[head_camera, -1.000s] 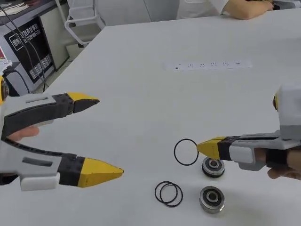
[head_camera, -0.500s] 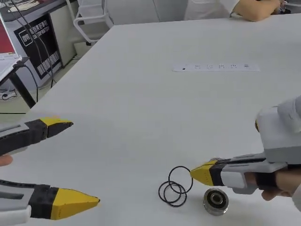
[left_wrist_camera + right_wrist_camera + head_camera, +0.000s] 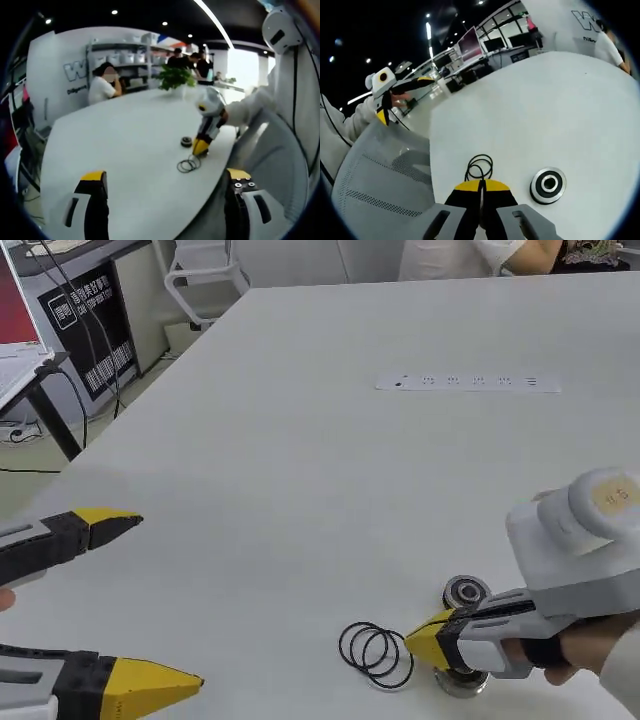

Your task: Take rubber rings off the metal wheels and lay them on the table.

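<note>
Three thin black rubber rings [image 3: 375, 650] lie overlapping on the white table [image 3: 300, 440]. My right gripper [image 3: 425, 640] is shut, with its yellow tip on the nearest ring, which it seems to pinch. One metal wheel [image 3: 465, 592] lies just behind that gripper, and a second wheel [image 3: 460, 683] peeks out under it. In the right gripper view the rings [image 3: 479, 167] run up to the shut jaws [image 3: 481, 186], with a wheel [image 3: 548, 184] to the right. My left gripper [image 3: 160, 600] stands open and holds nothing, far left of the rings [image 3: 188, 165].
A white power strip [image 3: 468, 383] lies flat further back on the table. The table's left edge drops to a floor with a chair [image 3: 200, 275] and a dark cabinet [image 3: 85, 320]. A person's arm [image 3: 520, 252] rests at the far end.
My right gripper has brought the ring at its tip down and left onto the two lying rings. The left gripper has stayed open. The view has shifted.
</note>
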### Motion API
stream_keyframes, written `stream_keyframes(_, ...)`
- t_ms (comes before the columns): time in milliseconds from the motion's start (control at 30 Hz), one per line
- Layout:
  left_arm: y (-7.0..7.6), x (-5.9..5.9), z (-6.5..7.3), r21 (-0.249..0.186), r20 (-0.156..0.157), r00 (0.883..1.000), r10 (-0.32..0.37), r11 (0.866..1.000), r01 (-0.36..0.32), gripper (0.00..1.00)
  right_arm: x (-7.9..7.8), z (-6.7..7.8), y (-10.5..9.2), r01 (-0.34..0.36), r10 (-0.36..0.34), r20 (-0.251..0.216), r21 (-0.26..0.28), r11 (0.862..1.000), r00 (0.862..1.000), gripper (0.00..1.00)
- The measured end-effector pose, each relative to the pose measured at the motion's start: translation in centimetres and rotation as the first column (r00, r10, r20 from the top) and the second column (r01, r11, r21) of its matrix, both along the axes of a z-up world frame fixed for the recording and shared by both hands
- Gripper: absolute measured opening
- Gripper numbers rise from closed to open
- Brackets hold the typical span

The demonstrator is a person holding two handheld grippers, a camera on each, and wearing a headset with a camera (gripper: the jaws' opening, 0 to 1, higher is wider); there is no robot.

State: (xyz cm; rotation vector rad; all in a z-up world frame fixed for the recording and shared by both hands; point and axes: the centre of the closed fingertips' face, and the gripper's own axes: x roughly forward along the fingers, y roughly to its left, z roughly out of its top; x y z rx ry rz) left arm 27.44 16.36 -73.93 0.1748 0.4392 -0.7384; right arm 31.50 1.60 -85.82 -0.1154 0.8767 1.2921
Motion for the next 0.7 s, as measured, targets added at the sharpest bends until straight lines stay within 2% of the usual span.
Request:
stream_keyframes(133,0.1,0.1,-0.2,-0.004,-0.003,1.0,0.007,1.0,-0.007,0.98,0.0,0.2,0.3,-0.004,0.004,-0.004,0.014,1.0,1.0,0.0)
stream_keyframes(367,0.1,0.0,-0.4,-0.004,-0.011,1.0,0.003,1.0,-0.003,0.97,0.3,-0.3,0.5,-0.019,0.02,0.013,-0.008,1.0,1.0,0.0)
stream_keyframes(500,0.0,-0.1,-0.5,-0.006,-0.019,1.0,0.005,1.0,-0.005,0.96,0.3,-0.5,0.5,-0.046,0.048,0.061,-0.026,0.999,0.997,0.0)
stream_keyframes(633,-0.4,-0.1,-0.6,-0.006,-0.023,1.0,-0.003,1.0,0.003,0.96,0.7,-0.5,0.2,-0.044,0.047,0.08,-0.033,0.998,0.996,0.06)
stream_keyframes(700,-0.5,0.0,-0.5,-0.003,-0.021,1.0,-0.007,1.0,0.007,0.96,1.0,-0.3,-0.1,-0.034,0.037,0.088,-0.034,0.999,0.995,0.05)
